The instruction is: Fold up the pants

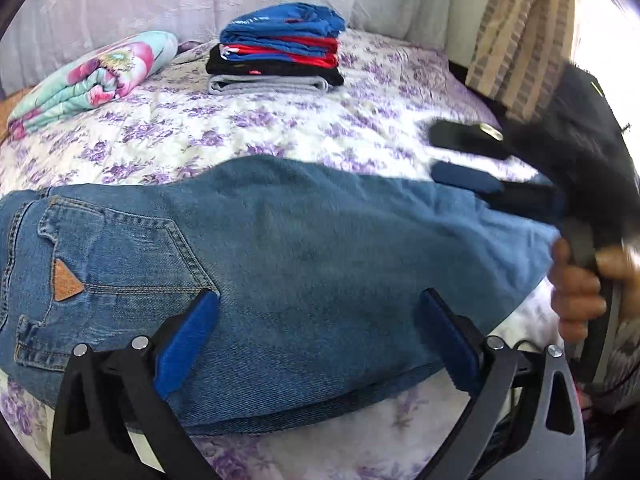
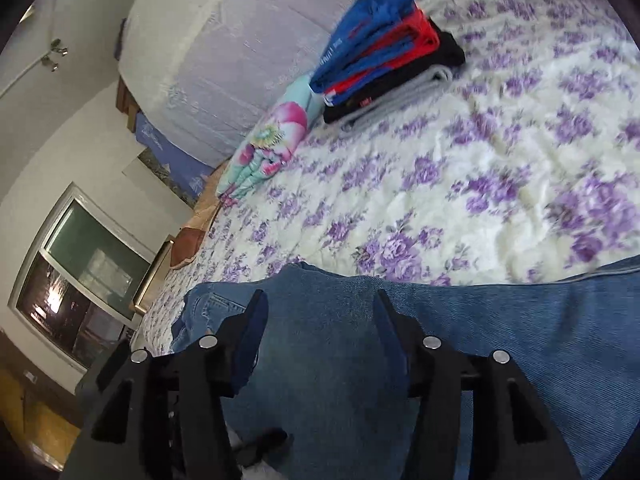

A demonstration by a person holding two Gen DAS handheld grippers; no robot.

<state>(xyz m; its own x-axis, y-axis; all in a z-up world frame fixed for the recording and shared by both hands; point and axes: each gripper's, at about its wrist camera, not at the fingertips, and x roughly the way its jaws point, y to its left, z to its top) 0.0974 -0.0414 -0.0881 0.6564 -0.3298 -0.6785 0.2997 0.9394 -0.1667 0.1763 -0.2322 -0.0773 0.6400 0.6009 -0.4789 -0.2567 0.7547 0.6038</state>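
Two grippers work over one pair of jeans (image 1: 288, 248) spread across a bedspread (image 1: 280, 124) printed with purple flowers. In the left wrist view the jeans fill the middle band of the frame, folded lengthwise, with a back pocket (image 1: 116, 256) and its tan patch at centre left. The left gripper (image 1: 320, 320) sits at the bottom centre, jaws wide apart, blue pads lying over the denim near its lower edge; no cloth is pinched between them. The right gripper (image 1: 468, 160) shows blurred at the right of that frame, above the far end of the jeans, jaws parted with nothing between them, and a hand (image 1: 576, 280) grips its handle at the right edge. In the right wrist view the right gripper (image 2: 320, 320) stands at bottom centre, jaws about half open over the denim, pads clear of the cloth. A stack of folded clothes (image 1: 280, 48), blue on top, then red, black and grey, rests on the bedspread at top centre of the left view, well apart from the jeans. A flowered blanket (image 1: 92, 76) lies folded at upper left, near the stack. A window (image 2: 80, 280) shows at the left edge of the right view.
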